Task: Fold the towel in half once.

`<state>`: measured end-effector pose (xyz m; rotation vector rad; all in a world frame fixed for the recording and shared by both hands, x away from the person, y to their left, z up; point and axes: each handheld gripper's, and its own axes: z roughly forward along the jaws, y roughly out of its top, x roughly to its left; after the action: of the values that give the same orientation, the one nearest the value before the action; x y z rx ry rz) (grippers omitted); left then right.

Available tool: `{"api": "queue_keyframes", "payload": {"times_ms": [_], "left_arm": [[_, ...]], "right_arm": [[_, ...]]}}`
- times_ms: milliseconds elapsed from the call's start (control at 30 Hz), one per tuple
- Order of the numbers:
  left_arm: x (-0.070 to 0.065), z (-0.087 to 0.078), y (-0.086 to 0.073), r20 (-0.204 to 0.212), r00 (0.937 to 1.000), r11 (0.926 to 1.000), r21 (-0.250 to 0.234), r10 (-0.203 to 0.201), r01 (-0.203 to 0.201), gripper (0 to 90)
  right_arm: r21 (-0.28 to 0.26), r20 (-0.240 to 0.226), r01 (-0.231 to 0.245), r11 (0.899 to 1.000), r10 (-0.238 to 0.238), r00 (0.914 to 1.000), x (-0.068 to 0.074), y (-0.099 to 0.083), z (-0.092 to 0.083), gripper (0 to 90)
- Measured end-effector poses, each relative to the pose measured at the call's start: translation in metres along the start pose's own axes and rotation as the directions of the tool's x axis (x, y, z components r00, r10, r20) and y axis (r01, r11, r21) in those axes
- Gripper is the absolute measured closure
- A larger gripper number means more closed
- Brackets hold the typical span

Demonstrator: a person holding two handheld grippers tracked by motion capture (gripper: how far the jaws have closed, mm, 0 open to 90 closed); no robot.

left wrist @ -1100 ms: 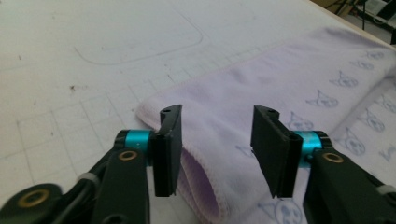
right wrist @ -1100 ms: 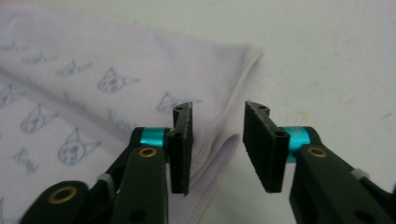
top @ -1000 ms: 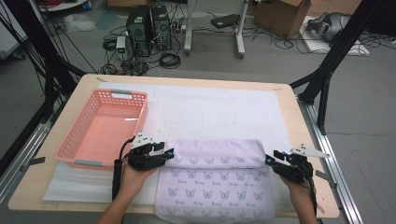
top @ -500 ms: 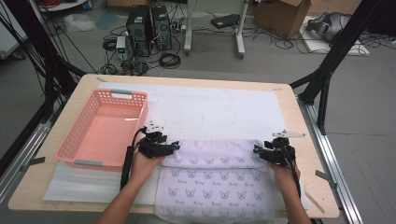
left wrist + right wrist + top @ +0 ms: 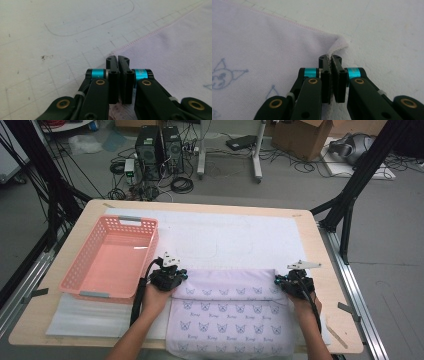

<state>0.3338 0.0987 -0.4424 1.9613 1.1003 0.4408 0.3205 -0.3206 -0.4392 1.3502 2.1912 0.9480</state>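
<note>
Lilac cloth runs past the bottom edge.

The right gripper was seen from behind its two black jaws, which had just been closing and were pressed together on the corner of a pale lilac cloth. A strip of the cloth's white edge was pinched between the pads, and the corner was bunched up just beyond the tips. Blue cartoon faces were printed on the cloth at the left. A white mat was spread beneath, at the right.
</note>
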Motion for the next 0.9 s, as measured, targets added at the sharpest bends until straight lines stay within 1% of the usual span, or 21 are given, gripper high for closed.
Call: {"api": "queue_keyframes", "payload": {"times_ms": [167,300,367,467,500,600,667,767,833,900], "left_arm": [[-0.001,-0.018,0.004,0.033,0.9994,0.9974,-0.071,-0.011,0.014,87.2],[-0.003,-0.035,0.005,0.068,0.9974,0.9907,-0.132,-0.024,0.033,86.9],[-0.004,-0.043,0.004,0.074,0.9972,0.9883,-0.150,-0.017,0.027,86.9],[-0.007,-0.053,0.002,0.083,0.9965,0.9851,-0.171,-0.004,0.018,86.9],[-0.007,-0.056,0.001,0.087,0.9962,0.9847,-0.174,0.004,0.012,86.9],[-0.011,-0.065,-0.005,0.109,0.9940,0.9828,-0.184,0.009,0.012,86.9],[-0.015,-0.071,-0.011,0.119,0.9928,0.9821,-0.188,0.016,0.007,86.9],[-0.018,-0.080,-0.021,0.147,0.9887,0.9814,-0.192,0.028,0.000,86.8],[-0.019,-0.084,-0.028,0.160,0.9860,0.9828,-0.184,0.046,-0.016,86.6],[-0.020,-0.086,-0.034,0.170,0.9844,0.9846,-0.174,0.047,-0.017,86.6]], "right_arm": [[-0.071,-0.019,-0.017,0.997,0.016,0.9997,0.000,-0.003,-0.017,86.8],[-0.113,-0.028,0.004,0.994,-0.007,0.9996,0.003,-0.008,-0.033,86.7],[-0.134,-0.032,0.007,0.991,-0.011,0.9994,0.005,-0.010,-0.042,86.6],[-0.170,-0.054,0.005,0.985,-0.014,0.9985,0.007,-0.013,-0.054,86.6],[-0.178,-0.063,0.001,0.984,-0.012,0.9979,0.008,-0.015,-0.058,86.6],[-0.190,-0.077,-0.001,0.982,-0.014,0.9969,0.012,-0.021,-0.068,86.7],[-0.190,-0.083,0.007,0.982,-0.023,0.9963,0.015,-0.027,-0.073,86.7],[-0.197,-0.123,-0.025,0.980,0.001,0.9924,0.019,-0.038,-0.081,86.7],[-0.192,-0.127,-0.018,0.981,-0.007,0.9918,0.021,-0.044,-0.084,86.6],[-0.182,-0.138,-0.012,0.983,-0.014,0.9904,0.024,-0.050,-0.087,86.7]]}}
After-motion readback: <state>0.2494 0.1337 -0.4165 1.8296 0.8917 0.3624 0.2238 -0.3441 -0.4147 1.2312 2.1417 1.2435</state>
